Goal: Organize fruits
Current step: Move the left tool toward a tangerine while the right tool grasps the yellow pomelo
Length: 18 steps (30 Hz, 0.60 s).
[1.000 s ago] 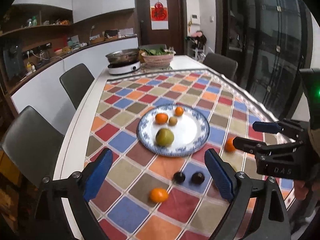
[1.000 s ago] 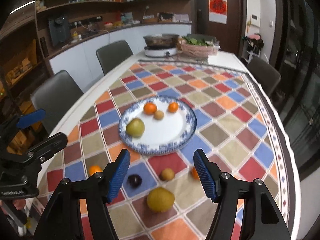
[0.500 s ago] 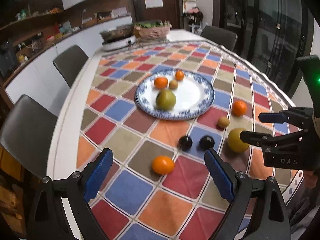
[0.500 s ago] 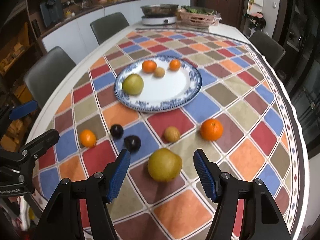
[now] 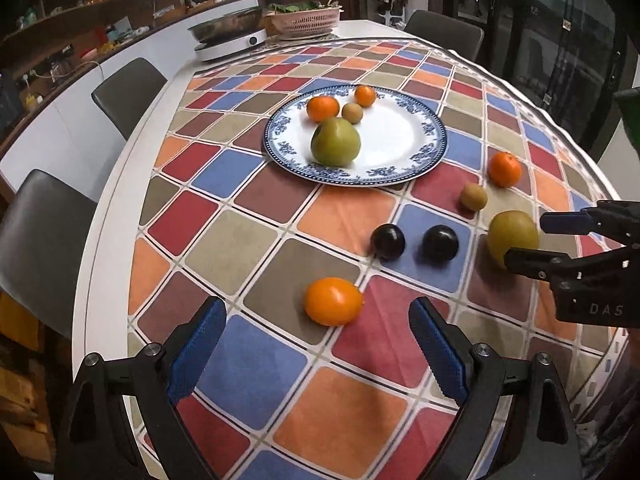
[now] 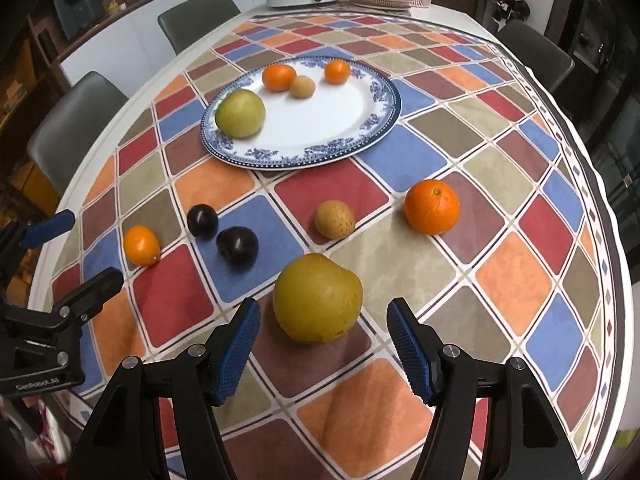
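A blue-rimmed white plate [image 5: 404,140] [image 6: 320,136] holds a green pear [image 5: 335,142], two small oranges and a small brown fruit. Loose on the checked tablecloth lie a yellow pear [image 6: 318,298] [image 5: 513,236], a big orange [image 6: 431,207], a brown kiwi [image 6: 334,219], two dark plums [image 6: 237,246] [image 6: 203,220] and a small orange [image 5: 333,301] [image 6: 141,246]. My left gripper [image 5: 316,344] is open just short of the small orange. My right gripper [image 6: 322,344] is open, its pads either side of the yellow pear's near edge.
A pan on a white cooker [image 5: 230,38] and a pink basket of greens [image 5: 306,20] stand at the table's far end. Grey chairs [image 5: 128,88] line the left side and far right. The table's edge runs close on the right [image 6: 600,208].
Both grippers have dropped lower and moved forward over the table. The small orange now lies near my left pads and the yellow pear near my right pads. No fruit has moved.
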### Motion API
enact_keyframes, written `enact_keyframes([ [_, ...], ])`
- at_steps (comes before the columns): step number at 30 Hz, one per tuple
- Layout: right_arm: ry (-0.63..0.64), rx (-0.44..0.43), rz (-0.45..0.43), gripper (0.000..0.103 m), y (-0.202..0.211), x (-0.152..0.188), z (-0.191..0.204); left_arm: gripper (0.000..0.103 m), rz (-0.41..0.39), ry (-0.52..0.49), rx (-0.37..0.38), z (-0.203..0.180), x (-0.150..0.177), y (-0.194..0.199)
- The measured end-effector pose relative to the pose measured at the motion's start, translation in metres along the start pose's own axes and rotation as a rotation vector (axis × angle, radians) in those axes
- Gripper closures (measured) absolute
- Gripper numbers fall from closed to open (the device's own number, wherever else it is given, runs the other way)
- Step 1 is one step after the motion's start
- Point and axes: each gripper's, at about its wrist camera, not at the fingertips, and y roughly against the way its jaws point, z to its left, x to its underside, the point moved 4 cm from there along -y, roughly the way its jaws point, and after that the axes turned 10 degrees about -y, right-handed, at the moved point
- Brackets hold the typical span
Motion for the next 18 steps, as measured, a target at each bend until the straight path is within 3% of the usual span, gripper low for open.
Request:
enact_keyframes([
  [6,-0.003,0.008,0.020,0.037,-0.011,-0.001,0.000,0.010,0.010,-0.019,0.006,0.002,-0.003,-0.015],
  [18,0.002,0.009,0.026,0.040,-0.022,-0.001,0.000,0.042,0.047,0.004,0.068,0.001,0.001,-0.035],
])
